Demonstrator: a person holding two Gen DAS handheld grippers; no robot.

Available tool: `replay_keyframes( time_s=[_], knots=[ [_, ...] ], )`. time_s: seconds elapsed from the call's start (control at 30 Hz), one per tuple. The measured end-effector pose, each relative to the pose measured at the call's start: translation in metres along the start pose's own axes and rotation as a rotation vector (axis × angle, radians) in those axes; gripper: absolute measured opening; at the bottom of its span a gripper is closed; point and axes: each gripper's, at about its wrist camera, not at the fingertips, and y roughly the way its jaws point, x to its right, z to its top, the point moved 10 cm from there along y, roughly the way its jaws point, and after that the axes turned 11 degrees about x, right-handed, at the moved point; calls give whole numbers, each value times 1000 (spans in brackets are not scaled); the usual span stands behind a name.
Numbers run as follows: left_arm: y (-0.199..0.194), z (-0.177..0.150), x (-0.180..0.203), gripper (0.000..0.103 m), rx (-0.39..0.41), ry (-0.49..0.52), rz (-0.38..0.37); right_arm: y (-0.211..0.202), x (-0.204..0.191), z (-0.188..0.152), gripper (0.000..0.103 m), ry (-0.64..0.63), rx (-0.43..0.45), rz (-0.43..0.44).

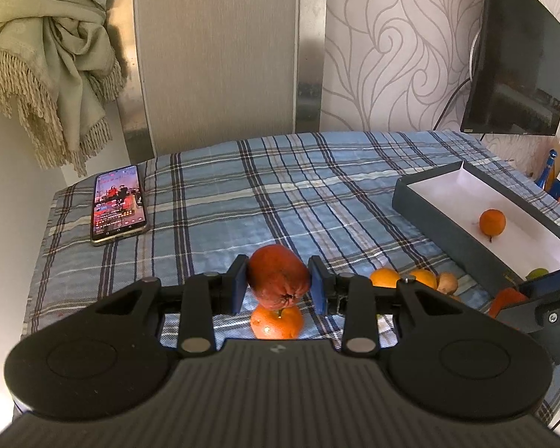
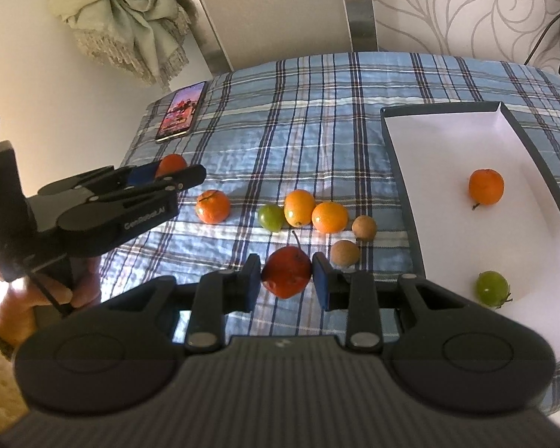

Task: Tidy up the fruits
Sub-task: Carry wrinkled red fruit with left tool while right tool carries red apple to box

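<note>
Now both claws have a fruit squeezed tight. The left claw is nearly closed on a wrinkly red fruit, with a blue pad pressed on each side of it, up off the checked cloth. An orange sits right under that claw. If the red fruit slips out, I think it will bump the orange and both may roll. The phone lies far off to the left of this claw, so it looks safe.

The right claw is nearly closed on a red fruit with a stem. It is round and smooth, so it could pop out if the pads let go a little. Just ahead of this claw sit two more oranges, a green fruit and two small brown ones. A low swing could knock them off the cloth.

The box is to the right of this claw. It holds an orange fruit and a green fruit already. A fruit dropped from high up might bounce out, or hit those two.
</note>
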Motion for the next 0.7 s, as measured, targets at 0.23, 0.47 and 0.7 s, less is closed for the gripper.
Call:
replay_keyframes(
  time_s=[0.23, 0.47, 0.7],
  knots=[
    [-6, 8, 6, 40, 12, 5, 15, -6, 3, 3, 33, 10, 26, 27],
    [-19, 12, 13, 40, 15, -7, 35, -14, 9, 3, 33, 12, 53, 59],
    [-36, 14, 23, 40, 25, -9, 49, -24, 18, 2, 33, 10, 86, 84]
  ],
)
